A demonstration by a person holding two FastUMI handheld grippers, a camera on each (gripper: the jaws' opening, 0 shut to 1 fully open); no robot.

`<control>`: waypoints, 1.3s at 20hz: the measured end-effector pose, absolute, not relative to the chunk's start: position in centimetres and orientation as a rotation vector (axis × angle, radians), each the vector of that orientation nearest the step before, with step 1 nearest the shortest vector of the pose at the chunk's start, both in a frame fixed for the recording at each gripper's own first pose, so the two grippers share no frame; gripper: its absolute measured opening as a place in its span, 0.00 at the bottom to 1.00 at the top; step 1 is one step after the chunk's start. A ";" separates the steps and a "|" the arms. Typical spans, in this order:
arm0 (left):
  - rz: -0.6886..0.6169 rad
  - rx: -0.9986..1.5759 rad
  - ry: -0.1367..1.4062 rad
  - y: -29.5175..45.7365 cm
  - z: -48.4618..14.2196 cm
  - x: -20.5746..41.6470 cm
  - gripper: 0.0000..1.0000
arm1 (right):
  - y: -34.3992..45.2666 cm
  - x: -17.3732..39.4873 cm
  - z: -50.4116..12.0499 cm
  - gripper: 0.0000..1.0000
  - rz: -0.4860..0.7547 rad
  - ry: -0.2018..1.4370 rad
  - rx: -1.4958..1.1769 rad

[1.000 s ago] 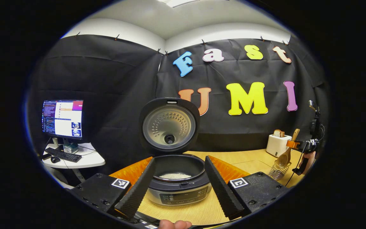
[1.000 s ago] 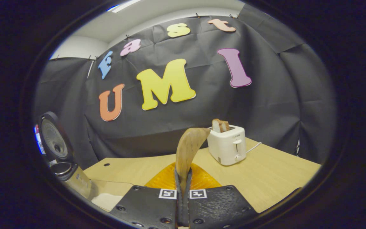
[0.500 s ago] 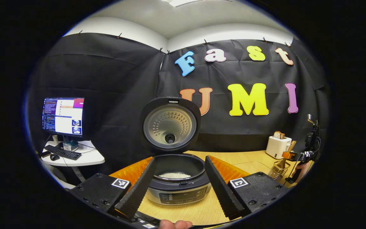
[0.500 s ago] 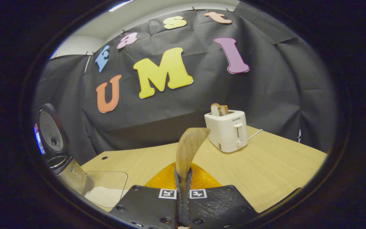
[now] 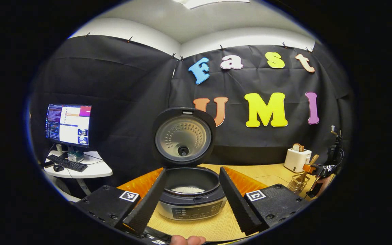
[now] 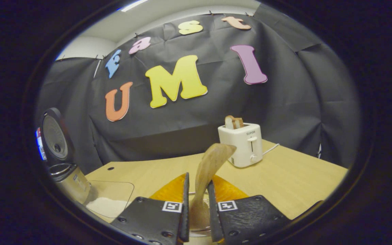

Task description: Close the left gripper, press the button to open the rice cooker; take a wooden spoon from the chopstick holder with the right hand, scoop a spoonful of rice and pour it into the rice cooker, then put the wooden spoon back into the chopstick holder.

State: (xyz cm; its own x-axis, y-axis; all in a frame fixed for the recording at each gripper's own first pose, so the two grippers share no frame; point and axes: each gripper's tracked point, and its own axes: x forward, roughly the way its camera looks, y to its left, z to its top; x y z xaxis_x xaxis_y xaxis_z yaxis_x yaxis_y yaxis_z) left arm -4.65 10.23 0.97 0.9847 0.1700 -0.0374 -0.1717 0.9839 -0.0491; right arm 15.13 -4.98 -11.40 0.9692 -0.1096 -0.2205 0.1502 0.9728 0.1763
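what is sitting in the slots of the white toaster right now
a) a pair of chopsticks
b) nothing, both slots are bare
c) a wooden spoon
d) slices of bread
d) In the right gripper view, browned slices of bread stick up out of the top of the toaster at the back of the table.

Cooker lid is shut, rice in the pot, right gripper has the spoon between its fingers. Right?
Not quite: the lid is open, standing upright behind the pot, as the left gripper view shows. Rice is in the pot; the spoon stands between the right gripper fingers.
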 end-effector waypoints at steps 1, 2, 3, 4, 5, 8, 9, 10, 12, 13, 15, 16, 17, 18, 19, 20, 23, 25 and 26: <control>0.162 -0.058 0.030 9.9 1.1 -4.6 0.98 | -5.0 14.9 -11.2 0.25 -0.126 0.210 0.183; 0.150 -0.065 0.032 9.7 1.0 -4.4 0.98 | -4.7 14.8 -11.1 0.27 -0.113 0.212 0.177; 0.141 -0.073 0.040 9.4 0.8 -4.4 0.98 | -4.6 14.6 -11.2 0.37 -0.104 0.222 0.166; 0.141 -0.074 0.041 9.4 0.9 -4.5 0.98 | -4.8 14.4 -11.5 0.46 -0.107 0.234 0.147; 0.144 -0.068 0.037 9.5 1.0 -4.7 0.98 | -5.2 14.2 -11.6 0.60 -0.118 0.237 0.113; 0.142 -0.060 0.012 9.1 1.9 -4.9 0.98 | -5.5 13.3 -11.6 0.76 -0.115 0.253 0.097; 0.139 -0.064 -0.003 8.9 2.3 -4.9 0.98 | -5.6 12.9 -11.8 0.83 -0.115 0.265 0.104; 0.146 -0.064 -0.012 8.9 2.5 -5.0 0.98 | -6.2 12.4 -12.1 0.92 -0.121 0.275 0.104; 0.136 -0.065 -0.022 8.2 2.6 -4.8 0.98 | -7.6 11.2 -11.9 0.93 -0.150 0.270 0.099; 0.130 -0.067 -0.021 7.8 2.6 -4.8 0.98 | -8.0 10.4 -11.7 0.95 -0.152 0.272 0.107; 0.133 -0.070 -0.026 7.3 2.9 -4.8 0.98 | -8.5 8.4 -11.9 0.95 -0.142 0.296 0.141; 0.127 -0.068 -0.028 6.7 3.0 -4.8 0.98 | -8.6 7.3 -11.9 0.96 -0.131 0.305 0.153; 0.124 -0.060 -0.030 6.1 3.2 -4.8 0.98 | -8.7 6.2 -11.7 0.96 -0.120 0.309 0.146; 0.125 -0.047 -0.037 5.6 3.3 -4.8 0.98 | -8.8 5.2 -11.4 0.96 -0.109 0.308 0.130; 0.132 -0.036 -0.058 5.3 3.7 -4.8 0.98 | -8.9 4.3 -11.0 0.92 -0.096 0.301 0.113; 0.139 -0.030 -0.100 5.2 4.5 -4.5 0.98 | -8.9 3.6 -10.7 0.96 -0.080 0.301 0.094; 0.147 -0.026 -0.067 4.9 5.6 -2.6 0.98 | -8.7 2.3 -9.6 0.92 -0.032 0.305 0.031; 0.126 -0.022 -0.076 4.7 8.1 -1.2 0.98 | -8.4 1.9 -7.8 0.96 0.002 0.256 0.033; 0.128 -0.013 -0.089 5.0 9.6 -0.4 0.98 | -7.9 1.7 -7.8 0.95 0.027 0.245 0.035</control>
State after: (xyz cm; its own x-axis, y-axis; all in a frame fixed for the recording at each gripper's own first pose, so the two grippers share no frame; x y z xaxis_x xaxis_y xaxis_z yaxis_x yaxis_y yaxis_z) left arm -0.39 5.01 9.60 0.9879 0.1281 0.0877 -0.1270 0.9917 -0.0183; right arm 1.69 -7.93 -7.84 0.9699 0.0307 -0.2417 -0.0222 0.9990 0.0380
